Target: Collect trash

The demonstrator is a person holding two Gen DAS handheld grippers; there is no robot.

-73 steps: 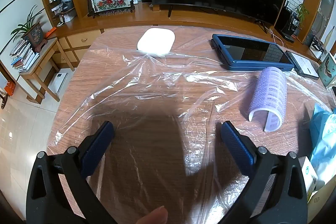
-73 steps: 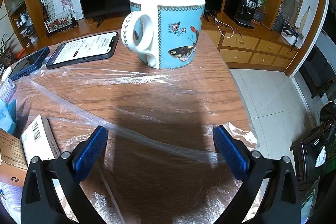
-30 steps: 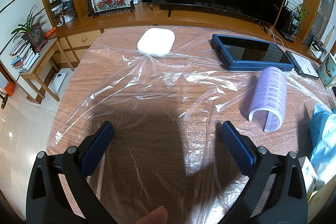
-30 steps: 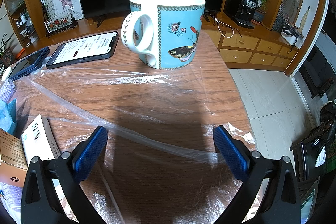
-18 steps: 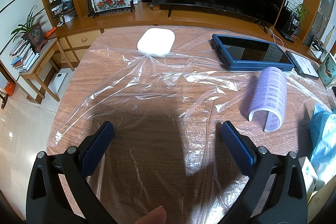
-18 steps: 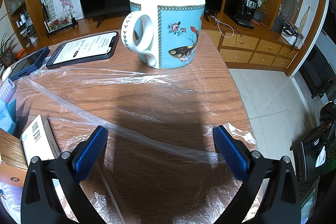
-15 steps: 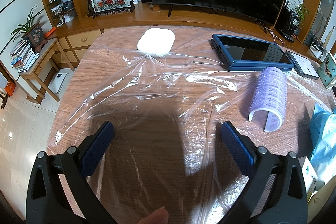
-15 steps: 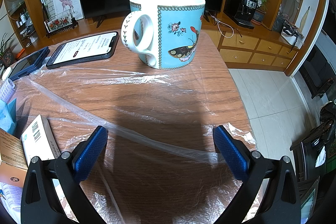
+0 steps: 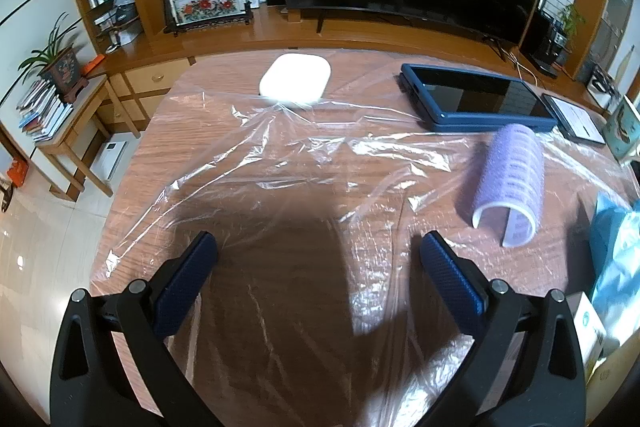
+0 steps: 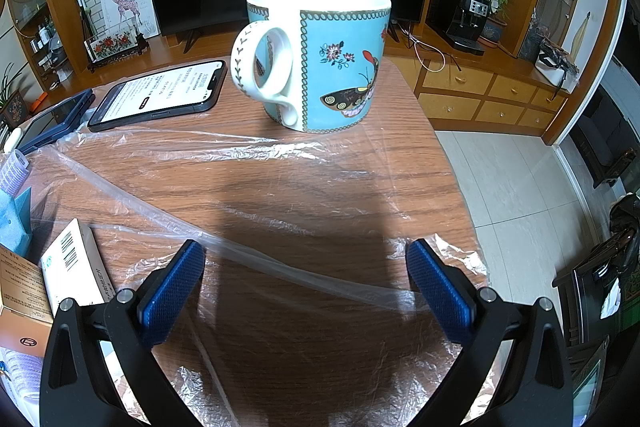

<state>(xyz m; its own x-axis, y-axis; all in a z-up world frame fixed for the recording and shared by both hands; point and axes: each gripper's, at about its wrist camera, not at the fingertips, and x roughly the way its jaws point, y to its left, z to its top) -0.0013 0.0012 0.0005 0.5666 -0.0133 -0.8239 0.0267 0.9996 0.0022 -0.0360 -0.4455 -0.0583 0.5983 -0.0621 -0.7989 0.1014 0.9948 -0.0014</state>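
Note:
A large clear plastic sheet lies crumpled over the wooden table; it also shows in the right wrist view. A curled purple paper and a blue wrapper lie right of my left gripper, which is open and empty just above the sheet. My right gripper is open and empty over the sheet. A white box with a barcode and an orange box lie to its left.
A blue butterfly mug stands ahead of the right gripper, a phone to its left. A blue-cased tablet and a white case lie at the table's far side. The table edge drops to the floor on the right.

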